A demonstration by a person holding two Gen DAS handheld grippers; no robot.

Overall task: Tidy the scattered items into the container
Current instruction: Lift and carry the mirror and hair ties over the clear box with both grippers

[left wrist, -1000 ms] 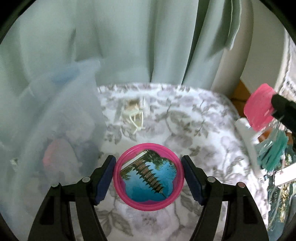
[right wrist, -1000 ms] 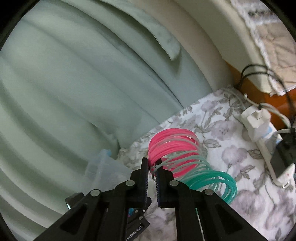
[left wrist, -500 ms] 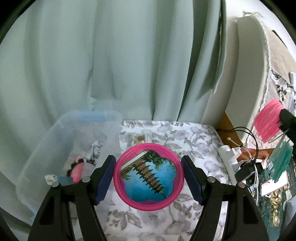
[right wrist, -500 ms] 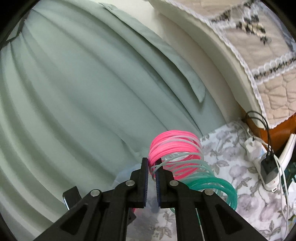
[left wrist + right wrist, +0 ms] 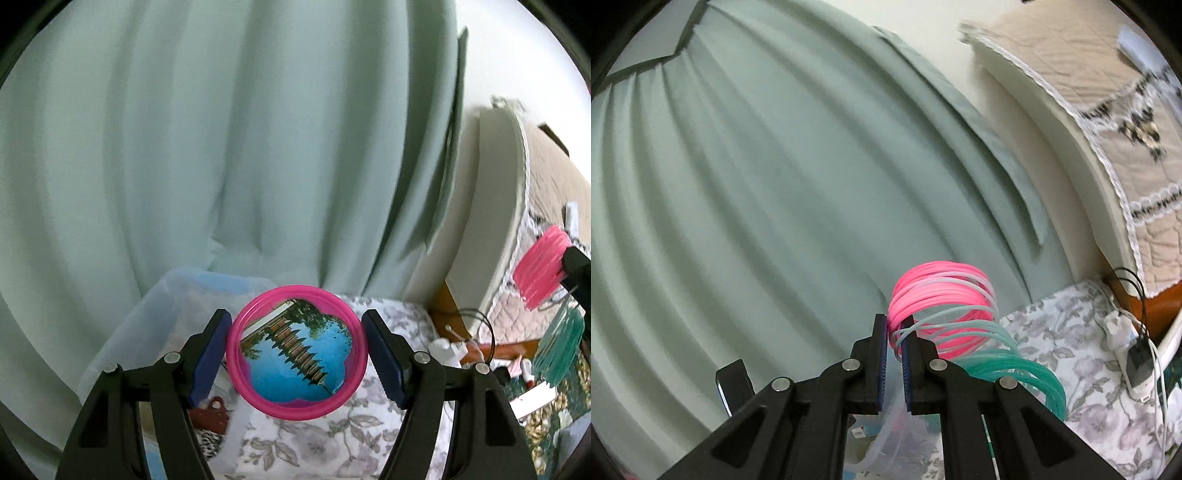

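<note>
My left gripper (image 5: 297,354) is shut on a round pink-rimmed dish (image 5: 297,352) with a blue pagoda picture, held in the air above the table. The clear plastic container (image 5: 162,328) lies below and to its left, with a few items inside. My right gripper (image 5: 894,354) is shut on a pink and teal plastic spring coil (image 5: 942,314), which hangs stretched to the right. The coil also shows at the right of the left wrist view (image 5: 543,273). Part of the container shows under the right gripper (image 5: 897,443).
A floral cloth (image 5: 332,443) covers the table. A pale green curtain (image 5: 221,147) hangs behind. A white power strip with plugs and cables (image 5: 1134,354) lies at the table's right edge. A quilted cover (image 5: 1126,110) is at the right.
Both grippers have risen and tilted upward with their items. The table and container sit lower in both views and more curtain shows.
</note>
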